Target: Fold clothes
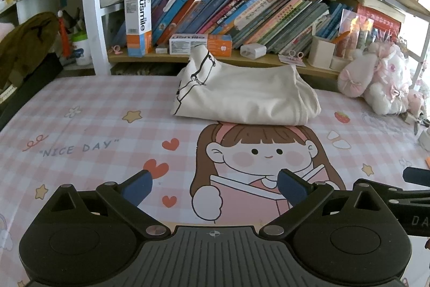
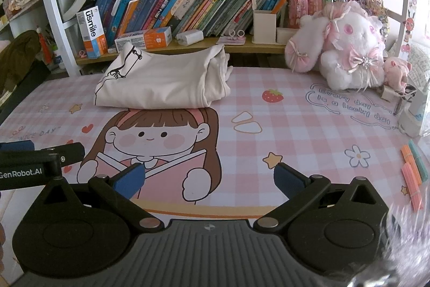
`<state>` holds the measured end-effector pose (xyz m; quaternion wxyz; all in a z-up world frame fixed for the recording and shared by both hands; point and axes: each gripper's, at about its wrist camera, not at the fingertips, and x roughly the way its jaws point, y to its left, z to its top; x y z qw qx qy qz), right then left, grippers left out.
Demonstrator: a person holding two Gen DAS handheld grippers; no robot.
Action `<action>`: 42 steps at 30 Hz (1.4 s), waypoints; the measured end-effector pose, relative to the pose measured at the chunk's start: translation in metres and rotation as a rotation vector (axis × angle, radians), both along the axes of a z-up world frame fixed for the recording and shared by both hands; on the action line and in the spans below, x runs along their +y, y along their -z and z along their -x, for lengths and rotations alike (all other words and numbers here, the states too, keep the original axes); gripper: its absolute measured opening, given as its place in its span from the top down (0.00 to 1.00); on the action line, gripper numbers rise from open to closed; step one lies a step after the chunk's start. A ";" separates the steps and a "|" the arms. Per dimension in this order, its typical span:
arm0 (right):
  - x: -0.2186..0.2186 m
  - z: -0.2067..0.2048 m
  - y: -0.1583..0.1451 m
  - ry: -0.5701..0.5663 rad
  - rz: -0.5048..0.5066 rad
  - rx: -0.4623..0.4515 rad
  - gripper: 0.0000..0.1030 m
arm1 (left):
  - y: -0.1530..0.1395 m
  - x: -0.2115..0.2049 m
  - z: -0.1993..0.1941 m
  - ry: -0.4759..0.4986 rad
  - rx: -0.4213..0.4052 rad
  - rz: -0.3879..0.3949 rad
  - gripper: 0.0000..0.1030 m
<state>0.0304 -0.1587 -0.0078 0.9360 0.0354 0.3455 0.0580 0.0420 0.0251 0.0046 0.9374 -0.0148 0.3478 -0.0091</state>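
Observation:
A cream garment (image 1: 242, 96) with a black line drawing lies folded into a compact bundle at the back of the pink checked desk mat (image 1: 94, 125), just below the bookshelf; the right wrist view shows the garment (image 2: 164, 82) at upper left. My left gripper (image 1: 215, 187) is open over the cartoon girl print, well short of the garment, with nothing between its blue pads. My right gripper (image 2: 209, 179) is open too, empty, hovering over the mat (image 2: 295, 125) beside the left one. The left gripper's arm (image 2: 40, 158) shows at the right view's left edge.
A bookshelf (image 1: 215, 10) packed with books and toothpaste boxes (image 1: 138, 26) runs along the back. A white and pink plush toy (image 2: 346, 50) sits at the back right. Coloured sticks (image 2: 414, 174) and a small container (image 2: 411, 117) lie at the right edge.

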 end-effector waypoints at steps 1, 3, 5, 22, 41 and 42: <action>0.000 0.000 0.000 0.000 -0.001 0.001 0.00 | 0.000 0.000 0.000 0.000 0.000 0.001 0.02; 0.000 0.000 0.000 -0.001 -0.002 0.001 0.00 | 0.000 0.000 0.000 0.000 0.002 0.003 0.02; 0.001 0.000 0.000 -0.002 -0.002 0.002 0.00 | 0.000 0.001 0.000 0.000 0.003 0.006 0.02; 0.003 0.000 0.001 -0.011 0.004 0.007 0.00 | 0.000 0.003 -0.001 -0.012 -0.005 0.021 0.02; 0.006 -0.002 0.002 -0.021 0.010 0.008 0.00 | -0.002 0.004 -0.003 -0.001 -0.004 0.027 0.02; 0.006 -0.002 0.002 -0.021 0.010 0.008 0.00 | -0.002 0.004 -0.003 0.000 -0.005 0.027 0.02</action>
